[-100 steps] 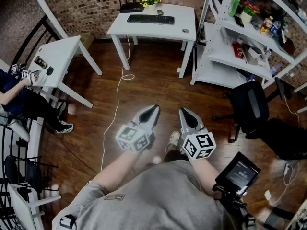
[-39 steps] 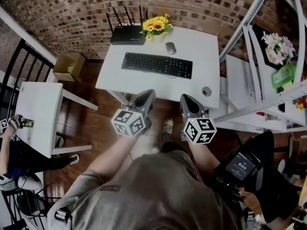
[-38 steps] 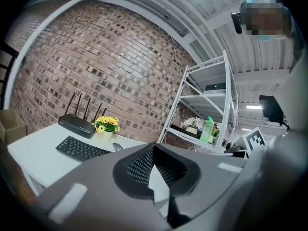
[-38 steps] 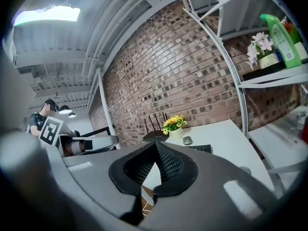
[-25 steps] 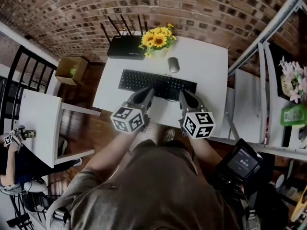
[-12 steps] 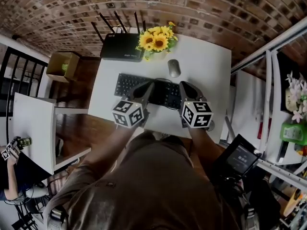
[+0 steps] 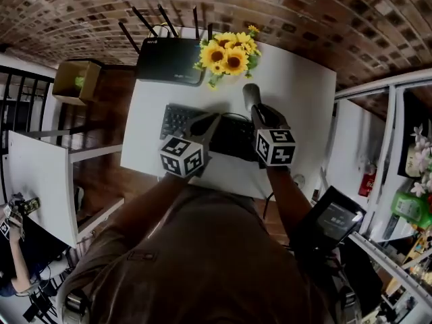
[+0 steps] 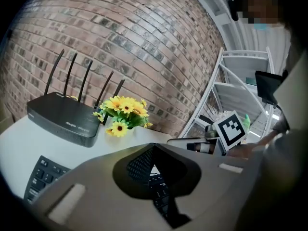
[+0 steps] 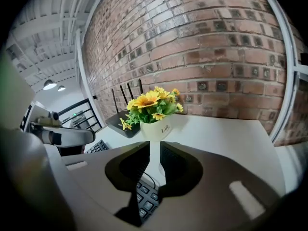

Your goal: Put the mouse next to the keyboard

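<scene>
A grey mouse [image 7: 251,94] lies on the white desk [image 7: 300,106] behind the right end of the black keyboard [image 7: 177,119], beside the sunflower pot [image 7: 228,55]. My right gripper [image 7: 258,111] hovers just short of the mouse, its tips over the keyboard's far edge. In the right gripper view its jaws [image 9: 155,147] are opening, a narrow gap apart with nothing between them, and they hide most of the mouse. My left gripper [image 7: 214,119] hangs over the keyboard's middle, shut and holding nothing [image 8: 154,146].
A black router [image 7: 169,61] with several antennas stands at the desk's back left, next to the sunflowers [image 8: 122,114]. The brick wall [image 7: 290,5] runs right behind the desk. White metal shelving [image 7: 378,147] stands to the right, and a second white table [image 7: 34,181] to the left.
Both grippers have moved forward from the desk's front edge to over the keyboard. The right one now reaches almost to the mouse.
</scene>
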Available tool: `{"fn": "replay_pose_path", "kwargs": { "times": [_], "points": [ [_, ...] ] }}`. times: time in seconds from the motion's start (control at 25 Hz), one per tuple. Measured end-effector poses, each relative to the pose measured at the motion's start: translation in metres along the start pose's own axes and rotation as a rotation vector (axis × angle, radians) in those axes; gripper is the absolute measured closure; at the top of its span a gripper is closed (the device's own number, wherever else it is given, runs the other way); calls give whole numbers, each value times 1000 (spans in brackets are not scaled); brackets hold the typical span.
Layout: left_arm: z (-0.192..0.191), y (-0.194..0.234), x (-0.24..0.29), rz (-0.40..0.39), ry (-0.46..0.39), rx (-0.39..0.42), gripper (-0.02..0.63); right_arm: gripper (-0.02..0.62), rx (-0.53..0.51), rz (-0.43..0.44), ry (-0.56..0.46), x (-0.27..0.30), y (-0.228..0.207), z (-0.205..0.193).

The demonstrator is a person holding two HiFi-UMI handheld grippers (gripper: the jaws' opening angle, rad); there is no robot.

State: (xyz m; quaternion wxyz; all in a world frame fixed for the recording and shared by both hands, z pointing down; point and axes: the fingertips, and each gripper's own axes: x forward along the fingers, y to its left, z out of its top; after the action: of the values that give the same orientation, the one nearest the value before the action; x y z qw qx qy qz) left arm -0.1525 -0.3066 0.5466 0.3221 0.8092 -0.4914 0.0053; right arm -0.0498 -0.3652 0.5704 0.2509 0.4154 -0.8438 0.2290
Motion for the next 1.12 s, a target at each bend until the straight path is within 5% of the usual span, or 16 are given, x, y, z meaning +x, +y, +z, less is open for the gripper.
{"fn": "replay_pose_path", "kwargs": {
  "times": [0.36, 1.12],
  "points": [
    [-7, 23, 15, -10, 52, -37, 612, 319, -28, -65, 149, 43, -15, -29],
    [-4, 65, 17, 10, 97, -76, 612, 253, -88, -156, 248, 110, -40, -40]
  ]
}}
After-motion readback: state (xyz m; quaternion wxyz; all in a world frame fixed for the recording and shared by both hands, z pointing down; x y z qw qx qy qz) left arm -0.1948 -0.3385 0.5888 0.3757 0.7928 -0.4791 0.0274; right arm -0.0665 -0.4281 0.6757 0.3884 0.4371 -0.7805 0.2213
